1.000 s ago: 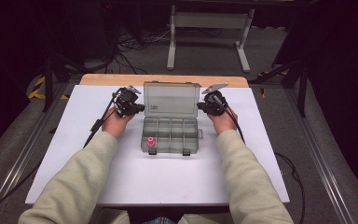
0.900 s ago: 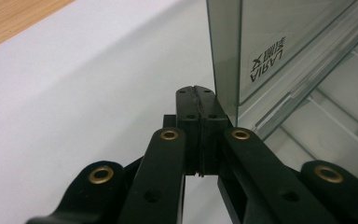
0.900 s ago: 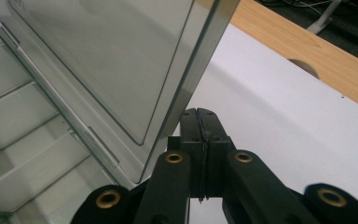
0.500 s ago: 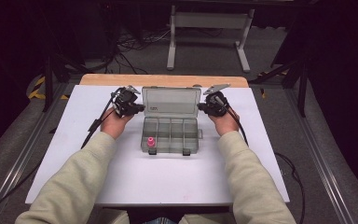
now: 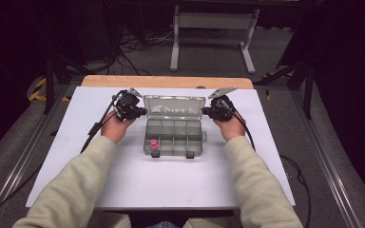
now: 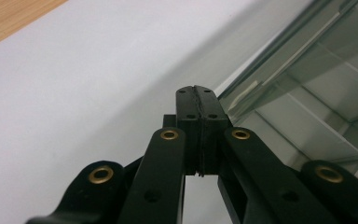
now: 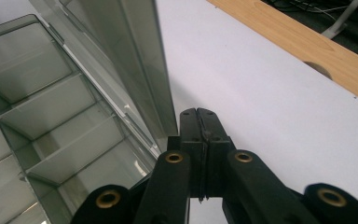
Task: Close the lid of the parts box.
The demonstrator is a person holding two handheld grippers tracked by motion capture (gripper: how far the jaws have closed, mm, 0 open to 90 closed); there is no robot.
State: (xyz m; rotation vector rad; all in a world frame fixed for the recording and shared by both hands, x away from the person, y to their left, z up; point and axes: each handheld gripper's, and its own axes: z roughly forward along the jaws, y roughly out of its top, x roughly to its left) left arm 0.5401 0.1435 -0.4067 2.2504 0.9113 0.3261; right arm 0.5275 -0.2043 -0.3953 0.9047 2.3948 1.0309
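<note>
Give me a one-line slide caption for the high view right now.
Shut left tongs and right tongs flank the open clear plastic compartment box, a small pink piece in its near-left cell.

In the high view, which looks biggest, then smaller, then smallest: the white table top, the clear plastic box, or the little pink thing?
1. White table top
2. Clear plastic box
3. Little pink thing, sitting in the box

Two arms in cream sleeves, each with black tongs

The person wears a soft cream top with long sleeves [image 5: 76, 190]. The left tongs [image 5: 141, 112] and the right tongs [image 5: 205, 112] are black, each with a grey three-cornered plate on top and a thin black cable trailing back. Up close, the black arms carry round brass rings [image 6: 169, 135] and small screw holes.
</note>
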